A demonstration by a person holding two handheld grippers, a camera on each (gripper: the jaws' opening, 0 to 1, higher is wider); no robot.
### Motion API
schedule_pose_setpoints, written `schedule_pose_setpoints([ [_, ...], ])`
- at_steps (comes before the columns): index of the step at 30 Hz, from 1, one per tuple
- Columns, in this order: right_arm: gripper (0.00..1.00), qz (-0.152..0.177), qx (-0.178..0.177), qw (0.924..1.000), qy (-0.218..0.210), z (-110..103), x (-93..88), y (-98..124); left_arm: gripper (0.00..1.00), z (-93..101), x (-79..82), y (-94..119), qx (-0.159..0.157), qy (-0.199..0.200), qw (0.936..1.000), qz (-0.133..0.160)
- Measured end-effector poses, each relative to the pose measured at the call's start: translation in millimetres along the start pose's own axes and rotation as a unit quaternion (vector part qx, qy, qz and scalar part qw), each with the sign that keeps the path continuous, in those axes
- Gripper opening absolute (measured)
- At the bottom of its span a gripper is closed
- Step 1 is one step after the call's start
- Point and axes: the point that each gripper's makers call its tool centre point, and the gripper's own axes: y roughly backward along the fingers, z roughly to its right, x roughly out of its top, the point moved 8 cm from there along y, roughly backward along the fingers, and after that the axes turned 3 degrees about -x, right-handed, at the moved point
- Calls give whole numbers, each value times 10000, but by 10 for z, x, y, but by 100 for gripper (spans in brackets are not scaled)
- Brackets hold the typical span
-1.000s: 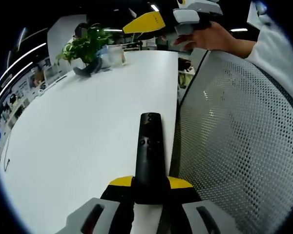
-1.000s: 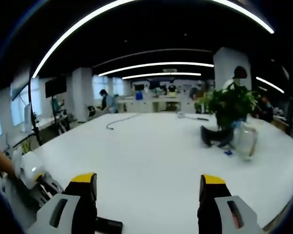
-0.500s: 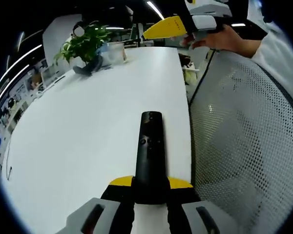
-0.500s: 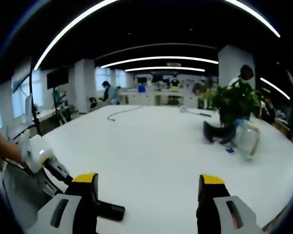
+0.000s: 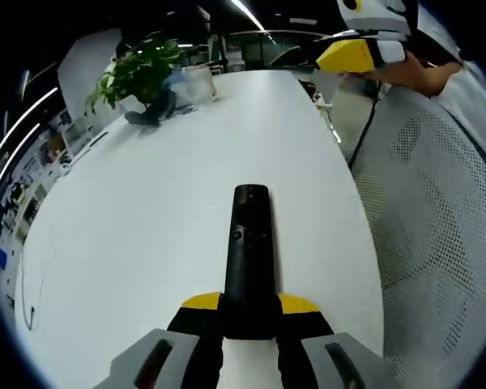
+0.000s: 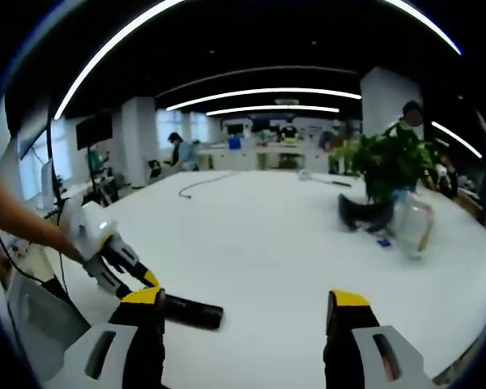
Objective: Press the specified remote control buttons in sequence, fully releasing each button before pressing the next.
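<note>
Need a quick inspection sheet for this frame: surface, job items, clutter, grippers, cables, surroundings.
Surface: white table, large, mostly bare.
Job's things: black remote, clamped lengthwise in the left gripper, buttons facing the camera.
Clutter: potted plant and a clear jar beside it, far from the remote.
Grippers: left gripper shut on the remote; right gripper open, holding nothing, remote tip near its left jaw.
Cables: a loose cable on the far side of the table.
Surroundings: open office with ceiling light strips, people in the background, a white mesh chair at the table edge.
</note>
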Motion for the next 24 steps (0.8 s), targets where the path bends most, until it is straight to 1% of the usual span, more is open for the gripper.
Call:
schedule_pose_setpoints([
  [4,80,-40,27,10000,-12,-4,-6,-7,23,-231,20,-20,67,-97,9999,-76],
  [6,80,-76,39,10000,-5,-9,-11,-12,23,-351,32,-17,82,-252,9995,-149],
  [7,80,-75,44,10000,-9,-10,-11,-12,23,-371,35,-16,86,-261,9995,-153],
  [9,80,-36,55,10000,-39,-8,-6,-10,23,-500,49,-6,119,-268,9994,-178],
  [12,80,-92,53,9999,-75,0,-16,-17,23,-703,60,12,208,-346,9988,-289],
  [14,80,-102,56,9999,-81,-2,-18,-18,23,-794,64,25,249,-362,9985,-329],
  [20,79,-132,56,9999,-63,-6,-25,-24,23,-1125,31,24,380,-368,9974,-496],
  [24,79,-144,58,9998,-104,0,-28,-27,23,-1334,34,28,455,-467,9958,-638],
])
